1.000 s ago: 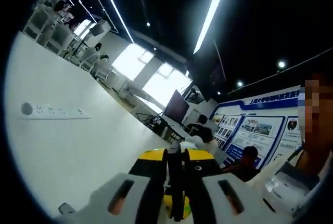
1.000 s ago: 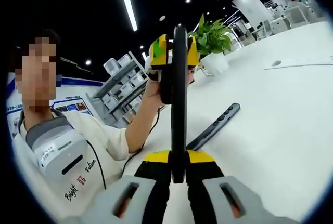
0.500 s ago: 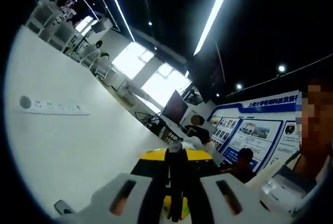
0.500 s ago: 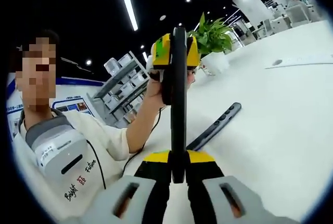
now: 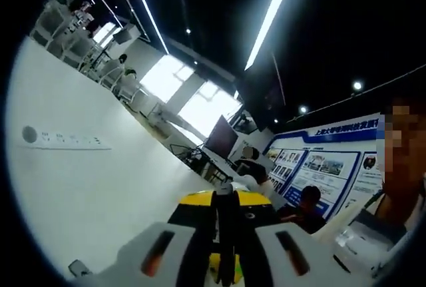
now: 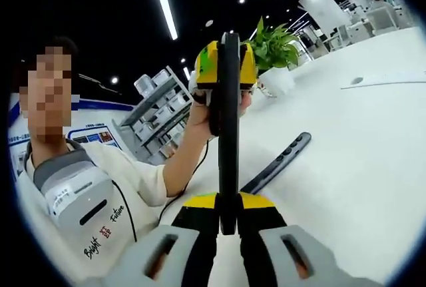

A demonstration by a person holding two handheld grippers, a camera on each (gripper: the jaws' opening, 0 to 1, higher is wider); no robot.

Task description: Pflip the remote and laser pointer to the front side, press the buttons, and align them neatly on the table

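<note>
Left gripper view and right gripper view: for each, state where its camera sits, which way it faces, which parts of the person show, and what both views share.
Left gripper view: rides the left gripper, facing across the white table towards ceiling lights; no hand visible.
Right gripper view: rides the right gripper, facing the person's hand and the long black remote.
Shared: the thin black object both grippers clamp, the table.

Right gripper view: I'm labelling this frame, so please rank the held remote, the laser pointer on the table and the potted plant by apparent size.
1. Remote, edge-on, nearest the camera.
2 and 3. Laser pointer and potted plant look alike, at different distances: unranked.
</note>
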